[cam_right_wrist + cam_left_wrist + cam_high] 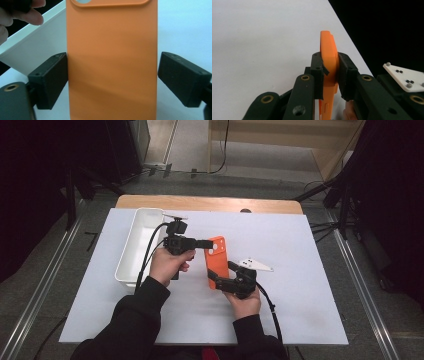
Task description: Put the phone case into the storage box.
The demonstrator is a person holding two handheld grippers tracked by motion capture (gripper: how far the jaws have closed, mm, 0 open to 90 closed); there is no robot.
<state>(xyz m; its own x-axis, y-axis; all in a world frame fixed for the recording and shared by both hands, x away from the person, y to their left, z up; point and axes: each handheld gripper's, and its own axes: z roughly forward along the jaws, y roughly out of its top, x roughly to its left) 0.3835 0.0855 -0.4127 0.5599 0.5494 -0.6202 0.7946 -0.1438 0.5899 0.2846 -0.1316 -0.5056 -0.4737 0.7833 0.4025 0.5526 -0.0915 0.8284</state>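
White bin (131, 251): long white tray at about 9 o'clock on the table (300, 320), long axis running toward 12; its near wall also shows in the right gripper view behind the case.
Left hand (167, 265): just right of the bin, wrapped round the left gripper body; sleeve enters from 6 o'clock. Fingertips visible at the 10 o'clock corner of the right gripper view.
Left gripper (209, 243): points toward 3 o'clock, jaws clamped on the top end of the case. In the left gripper view both pads press flat on the two faces of the case, which is seen edge-on between them (329, 72). Gripping.
Phone case (217, 260): orange, near table centre, held off the sheet between the two grippers; camera cut-out end toward 12 o'clock. Its flat back fills the middle of the right gripper view (112, 65).
Right gripper (216, 281): at the 6 o'clock end of the case, jaws spread wide. In the right gripper view the case sits between the pads (182, 77); the left pad lies at the case edge, the right pad stands clear with a gap. Open, not clamping.
Right hand (245, 301): at about 5 o'clock of the case, under the gripper's grey plate (256, 265).
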